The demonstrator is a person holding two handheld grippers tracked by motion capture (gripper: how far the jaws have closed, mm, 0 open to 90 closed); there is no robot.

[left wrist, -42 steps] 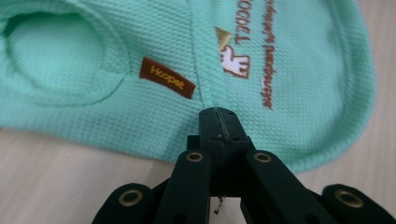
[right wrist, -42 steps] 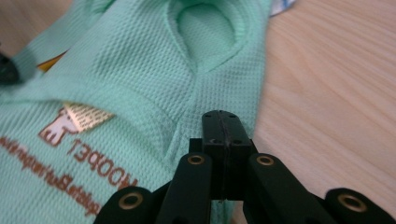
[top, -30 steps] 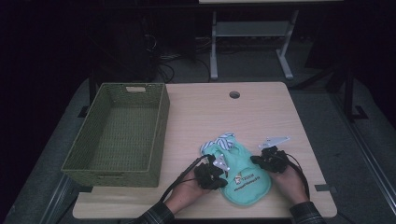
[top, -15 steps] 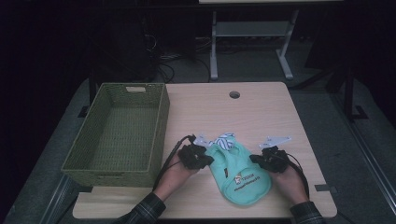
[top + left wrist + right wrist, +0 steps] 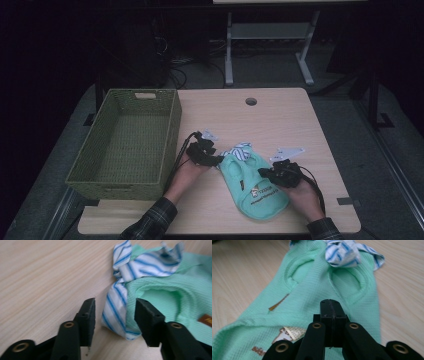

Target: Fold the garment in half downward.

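A small mint-green garment (image 5: pixel 256 186) with a blue-and-white striped collar (image 5: pixel 241 151) lies flat on the wooden table (image 5: pixel 280 120), near its front edge. My left gripper (image 5: pixel 216 161) is at the garment's upper left. Its jaws have just been opening, and the left gripper (image 5: pixel 115 317) now stands open astride a striped flap (image 5: pixel 117 312) without its pads pressing on it. My right gripper (image 5: pixel 264 172) rests on the garment's right side. In its own view the right gripper (image 5: pixel 330 308) is shut above the green cloth (image 5: pixel 312 285), and I cannot tell whether it pinches any fabric.
A woven green basket (image 5: pixel 172 125) with nothing in it stands along the table's left side, close to my left hand. A round cable hole (image 5: pixel 251 101) sits at the table's far middle. Bare wood stretches behind the garment and to its right.
My left gripper moved from the garment's lower left up and away to the collar's left side, and its jaws opened. The right gripper has hardly shifted.
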